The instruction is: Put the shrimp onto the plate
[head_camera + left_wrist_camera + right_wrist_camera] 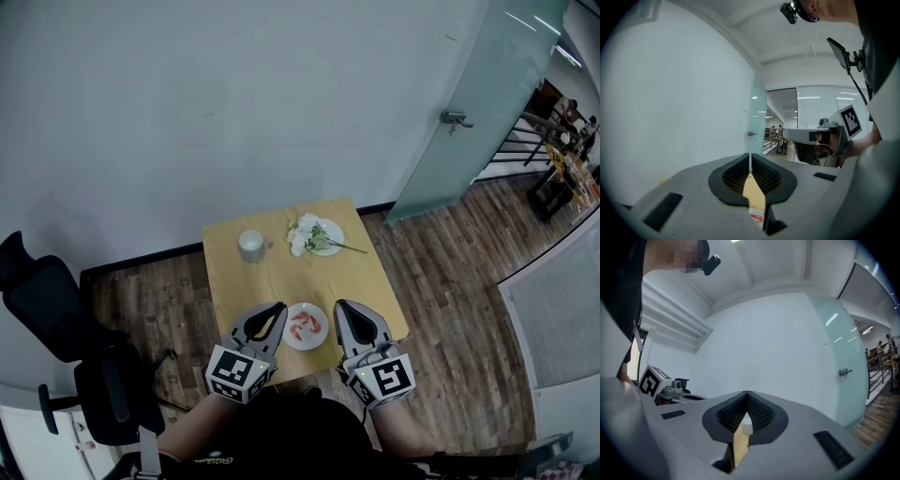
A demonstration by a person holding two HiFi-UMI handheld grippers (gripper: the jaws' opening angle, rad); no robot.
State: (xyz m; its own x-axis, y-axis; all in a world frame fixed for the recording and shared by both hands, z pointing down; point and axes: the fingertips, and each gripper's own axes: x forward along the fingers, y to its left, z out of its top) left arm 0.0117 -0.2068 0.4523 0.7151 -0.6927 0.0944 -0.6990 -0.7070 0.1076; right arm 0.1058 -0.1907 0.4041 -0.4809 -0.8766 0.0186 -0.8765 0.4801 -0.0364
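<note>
You are holding both grippers low at the near edge of the table (366, 281), flanking the plate (302, 341): the left gripper (274, 313) is sitting at its 9 o'clock and the right gripper (341, 309) at its 3 o'clock, each just beside the rim and touching nothing. Both are pressed together at the tips and carrying nothing. The left gripper view is showing only table and a sliver of the plate through the slot behind its tips, and the right gripper view is showing the cup (746, 427) the same way. That reads as a resting or parked pose, since the shrimp (302, 324) are already lying on the plate, so the task looks finished, or you are waiting to start. The pink pieces are sitting side by side near the plate's middle. Their long axes seem to be running roughly from 6 toward 12 o'clock, leaning a little, but they are too small to tell which end is head or tail. The cup is standing at 11 o'clock from the plate, and the flowers (305, 234) on a second plate (333, 228) are lying at 12 o'clock, well apart from your grippers.
</note>
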